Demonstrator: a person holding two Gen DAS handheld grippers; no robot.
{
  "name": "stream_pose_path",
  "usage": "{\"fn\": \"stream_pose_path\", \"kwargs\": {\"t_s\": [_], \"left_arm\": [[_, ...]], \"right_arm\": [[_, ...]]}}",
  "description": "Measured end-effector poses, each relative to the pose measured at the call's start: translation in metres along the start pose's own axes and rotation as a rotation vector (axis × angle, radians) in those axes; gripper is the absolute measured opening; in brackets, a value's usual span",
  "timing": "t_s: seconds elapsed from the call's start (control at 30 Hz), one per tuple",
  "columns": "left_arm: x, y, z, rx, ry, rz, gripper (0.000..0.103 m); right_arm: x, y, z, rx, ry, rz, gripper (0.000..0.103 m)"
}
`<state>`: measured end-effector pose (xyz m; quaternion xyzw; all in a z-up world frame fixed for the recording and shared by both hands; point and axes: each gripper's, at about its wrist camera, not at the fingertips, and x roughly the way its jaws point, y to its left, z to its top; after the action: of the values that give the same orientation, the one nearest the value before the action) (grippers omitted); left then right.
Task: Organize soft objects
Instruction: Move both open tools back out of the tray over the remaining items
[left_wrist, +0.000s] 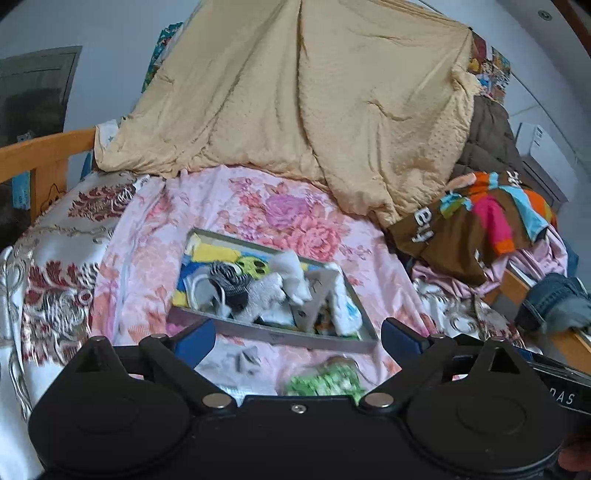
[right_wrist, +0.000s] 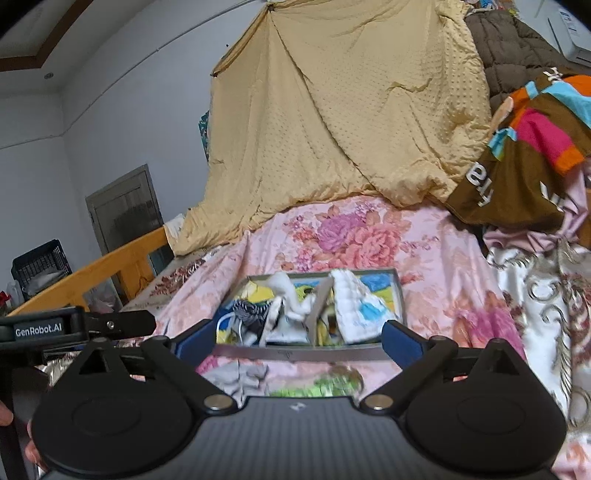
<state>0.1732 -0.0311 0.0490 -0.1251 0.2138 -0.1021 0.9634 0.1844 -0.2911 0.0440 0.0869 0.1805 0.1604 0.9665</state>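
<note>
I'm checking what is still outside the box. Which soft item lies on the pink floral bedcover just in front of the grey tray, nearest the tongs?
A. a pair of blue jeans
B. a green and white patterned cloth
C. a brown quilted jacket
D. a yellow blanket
B: the green and white cloth lies on the bedcover just in front of the tray's near wall.

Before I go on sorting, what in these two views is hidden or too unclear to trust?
- Green item: blurred in both wrist views, cut off by the gripper body.
- Grey cloth: blurred, partly behind the right gripper.
- Box contents: piled, lower layers hidden.
- Left gripper: open, empty.
</note>
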Motion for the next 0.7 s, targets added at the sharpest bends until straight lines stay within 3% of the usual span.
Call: {"fn": "stream_pose_path", "kwargs": {"t_s": [0.37,0.7], "left_arm": [[-0.02,-0.017,-0.054,0.053,0.024,-0.003,0.099],[-0.009,-0.017,-0.091,0.099,0.137,0.037,0.099]], "right_arm": [[-0.027,-0.005,-0.03,0.045,0.025,-0.032,0.101],[-0.017,0.006,-0.047,-0.005,0.125,-0.069,0.102]]}}
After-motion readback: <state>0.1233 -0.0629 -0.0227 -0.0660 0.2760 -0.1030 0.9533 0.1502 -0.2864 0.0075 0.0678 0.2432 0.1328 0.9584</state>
